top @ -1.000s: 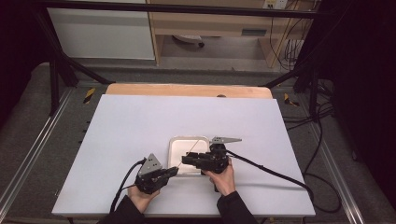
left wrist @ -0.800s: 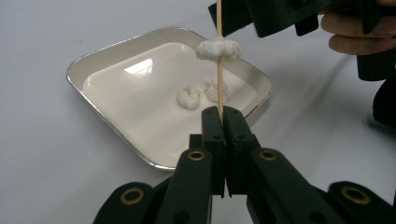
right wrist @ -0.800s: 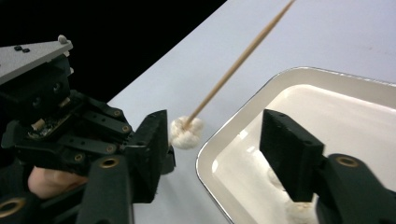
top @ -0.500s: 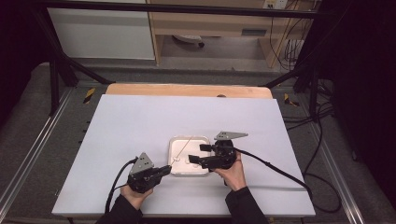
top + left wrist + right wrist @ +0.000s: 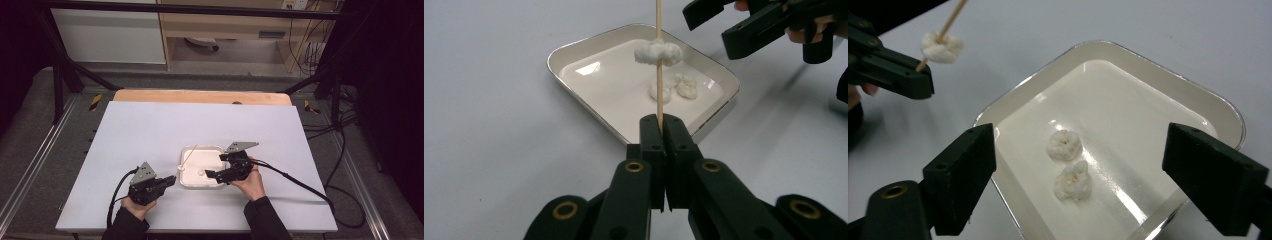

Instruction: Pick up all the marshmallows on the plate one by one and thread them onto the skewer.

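High view: a person's two hands come in from the bottom edge over a white table [image 5: 150,130], each holding a two-jaw gripper. The left gripper [image 5: 170,181] sits just left of a white square tray [image 5: 216,150], and its jaws are clenched on the lower end of a thin wooden skewer [image 5: 188,156], which slants up and over the tray's left edge. From the left gripper view, the skewer [image 5: 658,60] rises straight out of the pinched jaws, and one white puffed piece [image 5: 657,52] is threaded on it, held in the air above the tray [image 5: 574,50]. Two more white pieces [image 5: 674,88] lie side by side on the tray floor, near its far side in that view.

The right gripper [image 5: 212,174] hovers over the tray's lower right part. Its jaws have just been opening and now stand wide apart with nothing gripped; in the right gripper view the two loose pieces [image 5: 1068,165] lie on the tray [image 5: 1158,70] below the gap between the jaws, untouched by either pad. That view also shows the left gripper [image 5: 918,82] at upper left with the skewered piece [image 5: 942,47] just beyond its tips.
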`<state>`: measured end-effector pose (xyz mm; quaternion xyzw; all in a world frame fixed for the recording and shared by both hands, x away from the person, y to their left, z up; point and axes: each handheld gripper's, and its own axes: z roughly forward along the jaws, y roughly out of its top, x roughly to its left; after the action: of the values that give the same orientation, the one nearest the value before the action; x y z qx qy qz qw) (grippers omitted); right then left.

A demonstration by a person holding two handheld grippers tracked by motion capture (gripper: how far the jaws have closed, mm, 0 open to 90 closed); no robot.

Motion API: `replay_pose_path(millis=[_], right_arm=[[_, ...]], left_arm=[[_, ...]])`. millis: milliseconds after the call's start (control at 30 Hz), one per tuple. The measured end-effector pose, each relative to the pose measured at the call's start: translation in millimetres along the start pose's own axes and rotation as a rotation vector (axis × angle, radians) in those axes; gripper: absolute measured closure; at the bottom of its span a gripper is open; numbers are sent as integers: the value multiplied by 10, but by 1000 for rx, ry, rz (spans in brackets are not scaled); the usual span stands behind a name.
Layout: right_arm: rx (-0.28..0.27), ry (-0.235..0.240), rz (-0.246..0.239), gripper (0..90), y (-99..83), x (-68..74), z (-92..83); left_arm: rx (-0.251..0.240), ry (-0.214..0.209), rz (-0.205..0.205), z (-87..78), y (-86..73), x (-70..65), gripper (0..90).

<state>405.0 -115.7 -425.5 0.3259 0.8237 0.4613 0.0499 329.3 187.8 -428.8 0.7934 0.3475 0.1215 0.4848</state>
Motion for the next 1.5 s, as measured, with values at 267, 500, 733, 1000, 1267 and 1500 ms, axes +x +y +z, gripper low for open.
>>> replay_pose_path(millis=[267,500,733,1000,1267,1500], right_arm=[[59,-38,-84,332,-135,18,160],[55,-50,-133,446,-197,45,220],[74,-50,-176,530,-226,64,238],[75,-47,-226,604,-243,77,246],[71,-47,-238,675,-250,84,245],[71,-61,-198,700,-235,76,229]], left_arm=[[16,7,6,16,-6,3,885],[22,5,10,27,-8,-7,885],[24,0,12,34,-8,-15,885],[26,-5,17,44,-8,-23,885],[28,-10,22,52,-9,-36,885],[29,-12,26,51,-8,-41,885]])
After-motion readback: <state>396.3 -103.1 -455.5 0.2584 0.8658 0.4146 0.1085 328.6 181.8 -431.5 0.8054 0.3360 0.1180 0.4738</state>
